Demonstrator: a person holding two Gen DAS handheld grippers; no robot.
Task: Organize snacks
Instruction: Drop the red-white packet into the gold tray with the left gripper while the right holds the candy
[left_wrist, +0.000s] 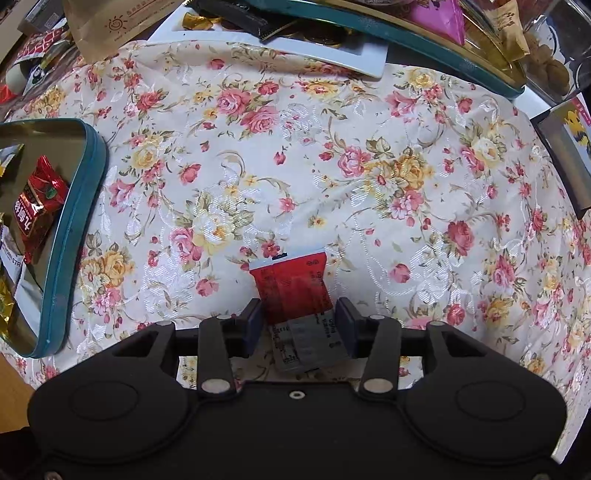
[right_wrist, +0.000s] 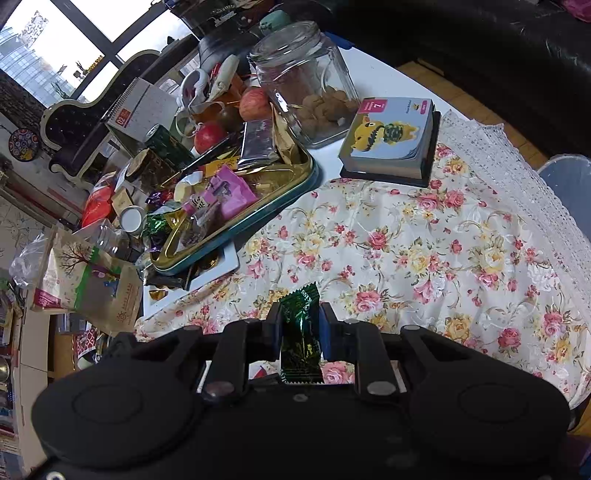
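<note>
Left wrist view: the left gripper (left_wrist: 301, 314) points down at the table, its two dark blue pads set apart with a red and grey snack packet (left_wrist: 295, 291) lying between them; the left pad sits against the packet's edge, a narrow gap shows at the right pad, so the jaws stand part open and do not clamp it; the packet is flat, crinkled foil, red at the far end and grey with small print at the near end, resting on the floral tablecloth (left_wrist: 369, 166); the cloth is pale woven fabric with pink and yellow roses and a glossy raised pattern; at the left edge a teal tin (left_wrist: 79, 236) with a mirror-like inside holds a red foil packet (left_wrist: 38, 206); along the top lie a white tray (left_wrist: 332, 55) and a second teal tin's rim (left_wrist: 424, 44).

Right wrist view: the right gripper (right_wrist: 300, 325) is closed on a green foil candy (right_wrist: 301, 332), pads pressing both long sides, the wrapper upright with a crimped end above the fingers, held clear above the cloth; beyond, a teal tin with a gold interior (right_wrist: 295, 184) is heaped with mixed snacks, a pink packet (right_wrist: 232, 195) among them; a glass jar (right_wrist: 306, 81) holds round biscuits; a boxed toy set with a yellow figure (right_wrist: 391, 136) sits on the bare white table; apples (right_wrist: 229, 118), a desk calendar (right_wrist: 136, 110) and a kraft paper bag (right_wrist: 88, 291) crowd the left; a window shows buildings outside.
</note>
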